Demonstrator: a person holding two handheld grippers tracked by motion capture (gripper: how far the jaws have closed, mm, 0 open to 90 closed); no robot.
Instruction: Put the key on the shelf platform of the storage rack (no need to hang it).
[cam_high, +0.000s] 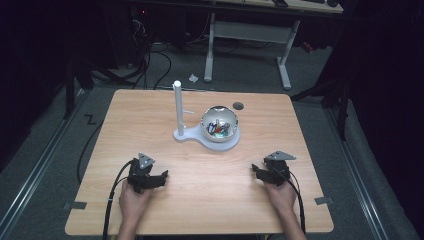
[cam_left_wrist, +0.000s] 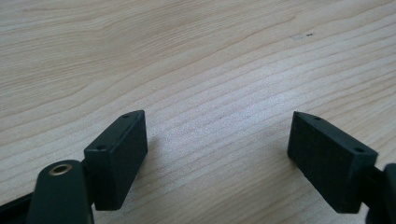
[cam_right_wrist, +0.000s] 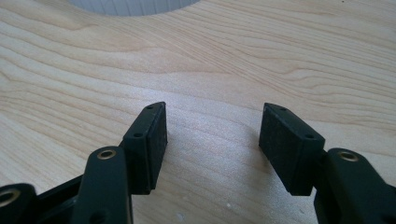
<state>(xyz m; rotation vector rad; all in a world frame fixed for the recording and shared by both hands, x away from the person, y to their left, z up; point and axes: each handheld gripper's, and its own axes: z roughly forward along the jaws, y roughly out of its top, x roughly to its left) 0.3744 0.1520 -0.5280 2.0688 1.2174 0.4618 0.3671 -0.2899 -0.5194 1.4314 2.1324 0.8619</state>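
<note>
Both tongs rest released on the near bench.
Our left tongs and right tongs grasp nothing; the shiny bowl sits far-centre on its white stand, so we should approach slowly from above.

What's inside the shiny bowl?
The shiny bowl on the white stand holds a few small colourful things, too small to name. Anything under them is hidden.

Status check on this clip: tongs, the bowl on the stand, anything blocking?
Left tongs open, empty, low over table. Right tongs same. Shiny bowl on white stand, untouched, small items inside. Path clear.
</note>
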